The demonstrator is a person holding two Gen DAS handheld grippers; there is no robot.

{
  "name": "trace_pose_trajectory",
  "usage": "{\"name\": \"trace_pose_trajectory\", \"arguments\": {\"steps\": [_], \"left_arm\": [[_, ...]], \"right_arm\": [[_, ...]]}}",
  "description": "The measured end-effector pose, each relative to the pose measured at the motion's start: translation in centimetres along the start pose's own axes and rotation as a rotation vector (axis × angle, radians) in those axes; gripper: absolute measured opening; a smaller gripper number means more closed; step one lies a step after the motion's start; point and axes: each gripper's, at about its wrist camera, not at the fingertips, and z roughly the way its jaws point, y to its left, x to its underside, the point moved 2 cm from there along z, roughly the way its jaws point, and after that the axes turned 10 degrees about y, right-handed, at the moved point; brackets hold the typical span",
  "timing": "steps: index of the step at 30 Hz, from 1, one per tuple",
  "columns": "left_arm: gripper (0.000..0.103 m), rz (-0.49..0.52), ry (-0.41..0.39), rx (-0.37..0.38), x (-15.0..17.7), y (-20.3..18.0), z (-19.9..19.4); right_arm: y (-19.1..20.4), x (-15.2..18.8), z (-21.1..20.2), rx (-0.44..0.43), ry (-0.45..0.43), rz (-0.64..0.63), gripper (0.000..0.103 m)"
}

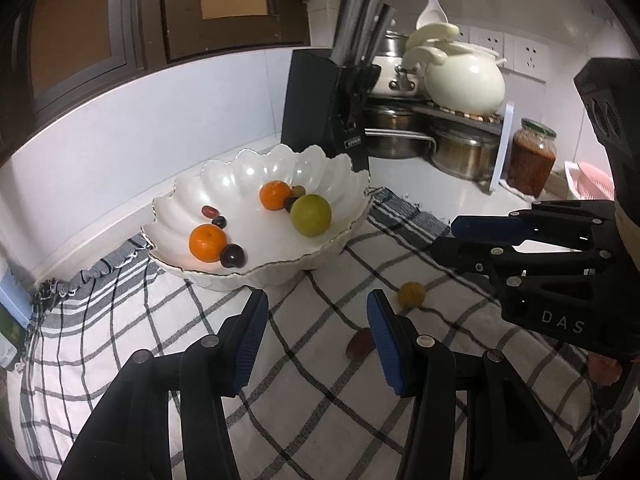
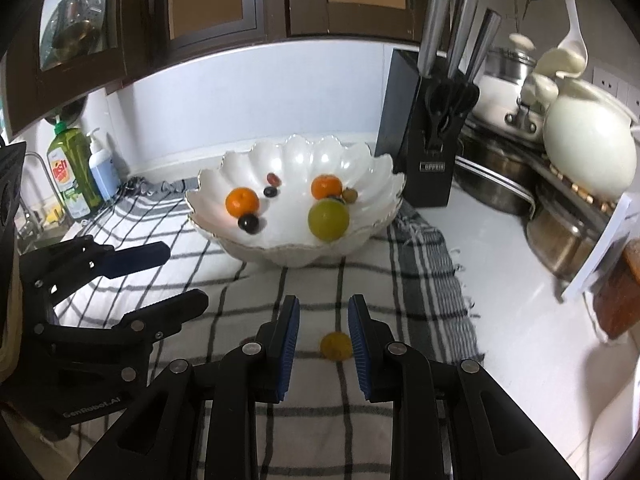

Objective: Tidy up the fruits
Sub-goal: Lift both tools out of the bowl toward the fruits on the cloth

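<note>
A white scalloped bowl [image 1: 192, 192] [image 2: 360, 168] stands on a checked cloth [image 1: 120, 340] [image 2: 420, 280]. It holds two oranges [image 1: 207, 242] [image 2: 241, 201], a green round fruit [image 1: 311, 215] [image 2: 328, 218] and several small dark fruits [image 1: 233, 255]. A small yellow fruit [image 1: 411, 293] [image 2: 336, 345] lies on the cloth, between my right gripper's [image 2: 323, 312] open fingers, near the right pad. A small reddish fruit [image 1: 360, 343] lies beside my left gripper's right finger. My left gripper [image 1: 318, 308] is open and empty. The right gripper also shows in the left wrist view [image 1: 442, 236].
A black knife block [image 1: 324, 104] [image 2: 420, 128] stands right of the bowl. Steel pots [image 1: 460, 152] [image 2: 500, 176], a white pot [image 1: 464, 80] and a jar [image 1: 531, 158] crowd the back right. Dish soap bottles [image 2: 74, 172] stand at the left by a sink.
</note>
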Motion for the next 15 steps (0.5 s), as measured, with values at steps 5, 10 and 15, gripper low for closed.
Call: {"name": "trace_pose_trajectory", "arguments": {"steps": [5,10,15], "left_arm": [[0.048,0.021,0.026,0.019,0.5,-0.6,1.0],[0.045,0.033,0.058,0.037,1.2,-1.1,2.2],[0.043,0.043,0.092,0.057,1.9,-1.6,3.4]], "right_arm": [[-0.3,0.8,1.1,-0.011,0.036,0.021,0.027],[-0.4,1.4,2.0,-0.009,0.064,0.027,0.027],[-0.6,1.8,2.7,0.000,0.077,0.032,0.036]]}}
